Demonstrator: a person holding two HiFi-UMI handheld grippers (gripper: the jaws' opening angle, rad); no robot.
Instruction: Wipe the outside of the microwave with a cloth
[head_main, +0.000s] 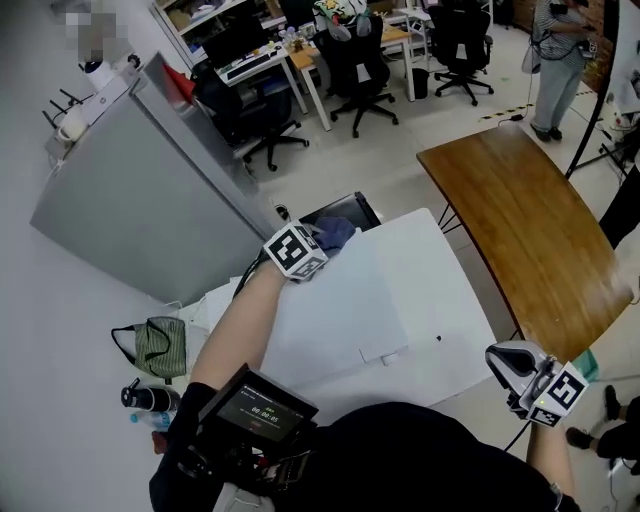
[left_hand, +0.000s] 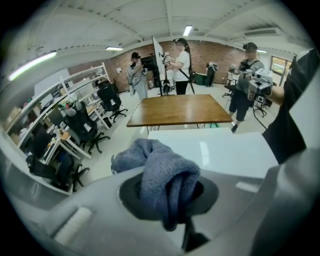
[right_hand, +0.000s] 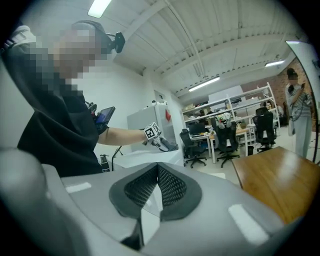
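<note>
Wooden table (head_main: 530, 230) on the right. In front of us is a white flat top (head_main: 400, 290), and we cannot tell whether it is the microwave. The left gripper (head_main: 318, 242) reaches to the top's far edge, jaws clamped on a bunched blue-grey cloth (left_hand: 165, 175). The cloth sits at that edge, just beside a dark box (head_main: 345, 208). The right gripper (right_hand: 157, 186) hangs off the near right corner, jaws pressed together with nothing between.

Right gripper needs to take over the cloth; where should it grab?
Grip the loose bunched fold of the cloth that sticks out past the left gripper, coming in from ahead of its jaws. The rest is pinched between them.
</note>
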